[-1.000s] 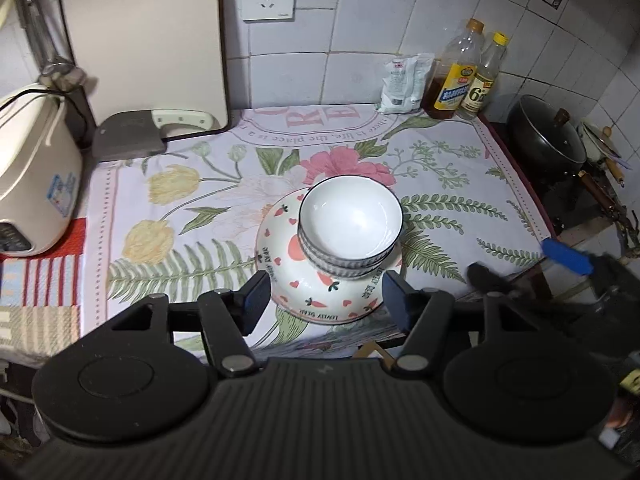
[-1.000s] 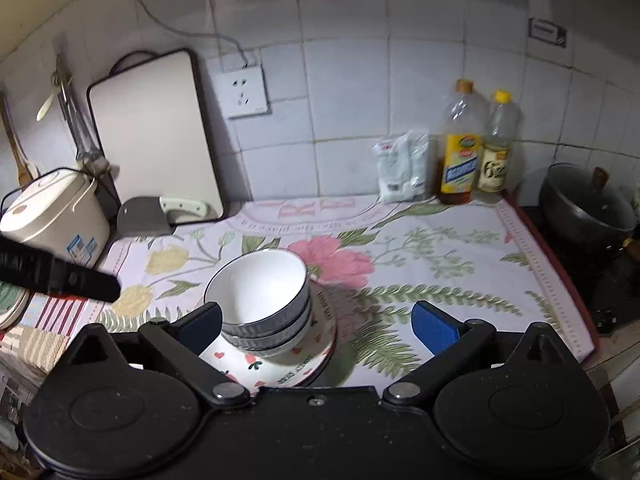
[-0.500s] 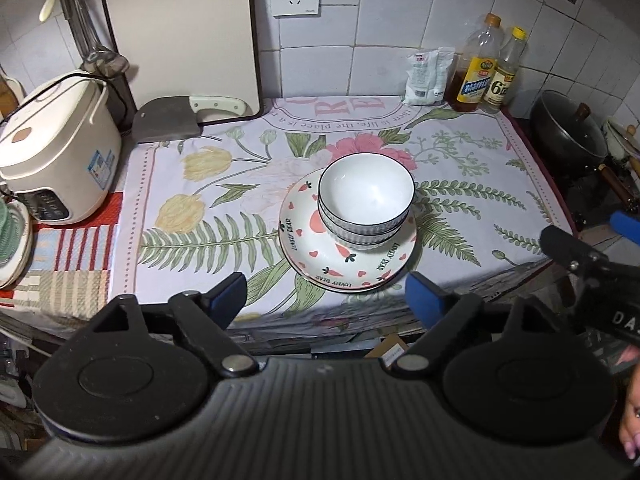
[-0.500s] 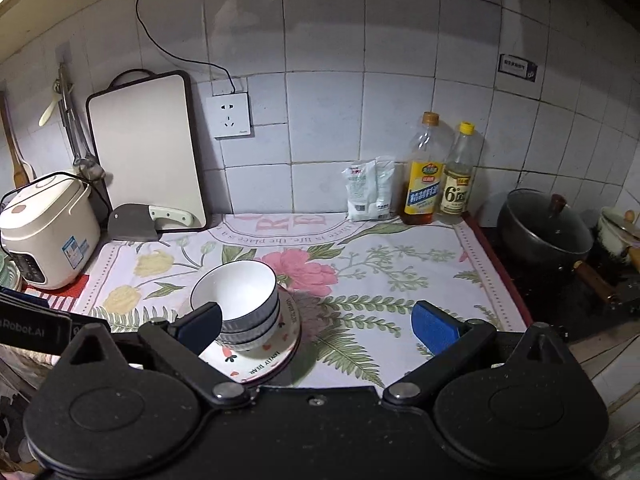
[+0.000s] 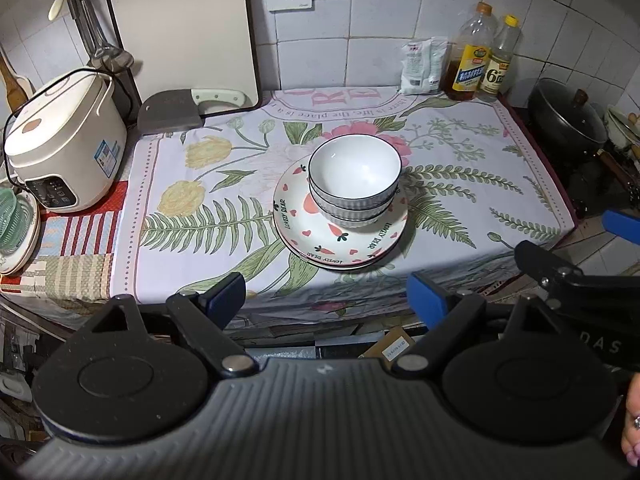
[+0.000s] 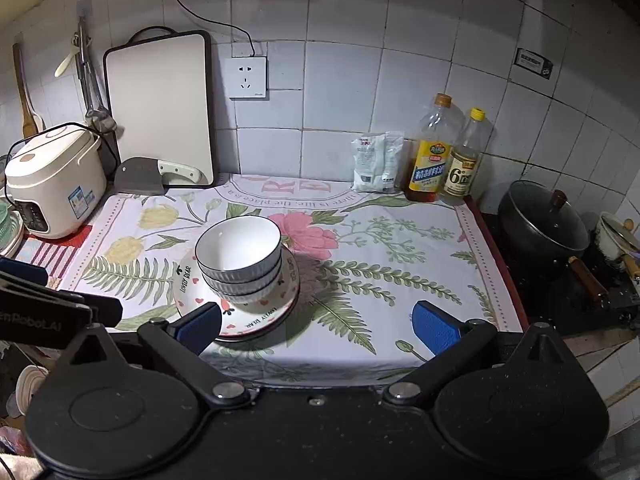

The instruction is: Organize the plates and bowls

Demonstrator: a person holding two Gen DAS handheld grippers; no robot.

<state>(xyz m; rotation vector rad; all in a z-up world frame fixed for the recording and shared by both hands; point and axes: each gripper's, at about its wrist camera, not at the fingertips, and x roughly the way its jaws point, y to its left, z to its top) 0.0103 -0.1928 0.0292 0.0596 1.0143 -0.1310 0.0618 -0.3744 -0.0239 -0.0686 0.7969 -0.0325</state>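
Glazed white ceramic is making up the three ribbed bowls with dark rims (image 5: pixel 354 178), which are sitting nested inside one another on two stacked pink-patterned plates (image 5: pixel 340 240), the whole pile resting near the front middle of the counter (image 5: pixel 460 216) on its floral cloth. The left gripper (image 5: pixel 326 300) is hanging clear of the pile by the counter's front edge; its jaws have just been opening and are standing wide with nothing between them. The right gripper (image 6: pixel 316 322) is likewise standing open and empty, its left pad showing just in front of the plates' rim. The crockery is looking stiff, slick and breakable, and the pile fairly heavy, so I am judging a pinch across a plate rim or a single bowl's wall safest; the nested bowls could slide if tilted.
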